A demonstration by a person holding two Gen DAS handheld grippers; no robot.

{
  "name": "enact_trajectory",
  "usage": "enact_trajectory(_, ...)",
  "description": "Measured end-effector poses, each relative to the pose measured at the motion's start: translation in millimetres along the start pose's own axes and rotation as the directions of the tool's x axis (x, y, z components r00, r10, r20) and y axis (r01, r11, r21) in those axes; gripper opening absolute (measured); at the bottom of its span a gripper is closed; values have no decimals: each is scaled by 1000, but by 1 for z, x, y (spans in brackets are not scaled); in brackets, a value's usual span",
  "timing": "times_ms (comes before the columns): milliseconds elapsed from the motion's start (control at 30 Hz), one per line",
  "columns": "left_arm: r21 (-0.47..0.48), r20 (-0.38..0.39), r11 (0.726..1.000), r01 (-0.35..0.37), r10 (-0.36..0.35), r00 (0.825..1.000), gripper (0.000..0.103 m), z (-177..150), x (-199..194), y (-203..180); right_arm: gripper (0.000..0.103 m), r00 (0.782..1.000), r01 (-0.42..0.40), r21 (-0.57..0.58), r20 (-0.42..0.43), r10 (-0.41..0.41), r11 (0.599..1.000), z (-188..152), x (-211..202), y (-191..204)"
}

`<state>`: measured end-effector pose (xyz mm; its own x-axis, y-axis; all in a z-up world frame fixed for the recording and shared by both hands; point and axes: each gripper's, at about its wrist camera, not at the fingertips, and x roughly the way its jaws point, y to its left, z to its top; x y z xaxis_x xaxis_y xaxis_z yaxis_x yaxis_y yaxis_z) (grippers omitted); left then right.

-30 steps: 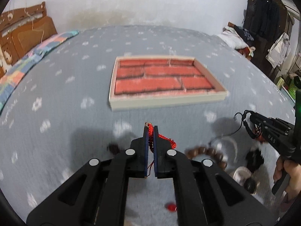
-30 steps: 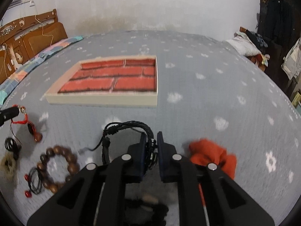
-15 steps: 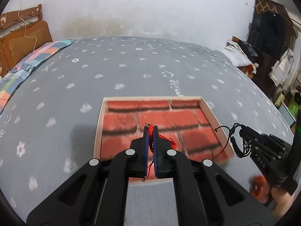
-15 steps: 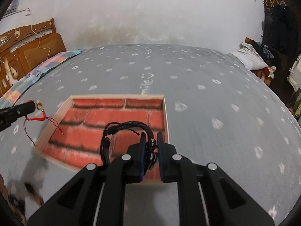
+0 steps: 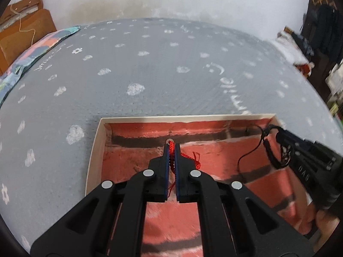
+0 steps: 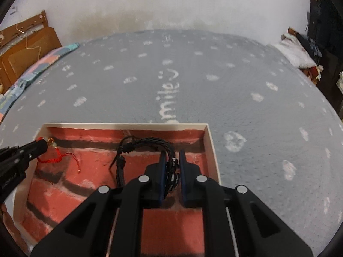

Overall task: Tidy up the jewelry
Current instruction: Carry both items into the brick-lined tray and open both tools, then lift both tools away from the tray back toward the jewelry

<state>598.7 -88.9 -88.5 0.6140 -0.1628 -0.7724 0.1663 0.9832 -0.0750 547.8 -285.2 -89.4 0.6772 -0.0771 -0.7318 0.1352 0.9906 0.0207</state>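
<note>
A shallow tray [image 5: 94,150] with cream walls and a red brick-pattern floor lies on the grey bedspread; it also shows in the right wrist view [image 6: 211,145]. My left gripper [image 5: 171,147] is shut on a red braided cord bracelet [image 5: 188,157] and holds it over the tray's far left part. My right gripper [image 6: 171,156] holds a black braided bracelet [image 6: 145,142] over the tray's far right part, its jaws slightly parted around it. Each gripper shows in the other's view, the right gripper [image 5: 285,147] and the left gripper [image 6: 46,144].
The grey bedspread [image 6: 257,107] with white flower prints spreads around the tray. A wooden headboard [image 5: 19,32] and patchwork blanket [image 5: 38,51] are at the far left. Clothes and dark furniture [image 5: 321,27] stand at the right.
Both grippers have moved forward from the loose jewelry pile to above the tray, carrying their bracelets. The right jaws have parted a little.
</note>
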Motion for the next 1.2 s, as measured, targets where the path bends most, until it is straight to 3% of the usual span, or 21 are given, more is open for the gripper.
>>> enact_trajectory(367, -16, -144, 1000, -18, 15, 989, 3, 2, 44, 10, 12, 987, 25, 4, -159, -24, 1000, 3, 39, 3)
enact_trajectory(567, -19, -187, 999, -39, 35, 982, 6, 1, 55, 13, 13, 982, 30, -2, -185, -30, 1000, 2, 42, 5)
enact_trajectory(633, -16, -190, 999, -47, 43, 981, 14, 1, 55, 14, 13, 982, 31, -2, -185, -31, 1000, 2, 42, 4)
enact_trajectory(700, -13, -185, 998, -62, 59, 981, 37, 1, 52, 13, 13, 982, 27, 11, -187, -25, 1000, 2, 41, 2)
enact_trajectory(867, -28, -131, 998, -52, 48, 990, 44, 9, 19, 16, 16, 988, -21, 39, -150, 26, 999, 7, 17, -3)
enact_trajectory(933, -18, -93, 999, -47, 45, 995, 55, 14, -4, 17, 18, 994, -38, 38, -98, 42, 999, 12, -8, -6)
enact_trajectory(1000, -16, -37, 998, -54, 53, 998, 80, 18, -33, 19, 27, 998, -38, 31, -49, 39, 999, 17, -30, -8)
enact_trajectory(1133, -54, 61, 999, -1, 4, 998, 88, 21, -96, 32, 33, 999, -36, 18, 35, 35, 999, 19, -81, -13)
enact_trajectory(1200, -74, 82, 997, 14, -8, 997, 91, 18, -121, 40, 43, 997, -40, 22, 64, 39, 999, 15, -103, -15)
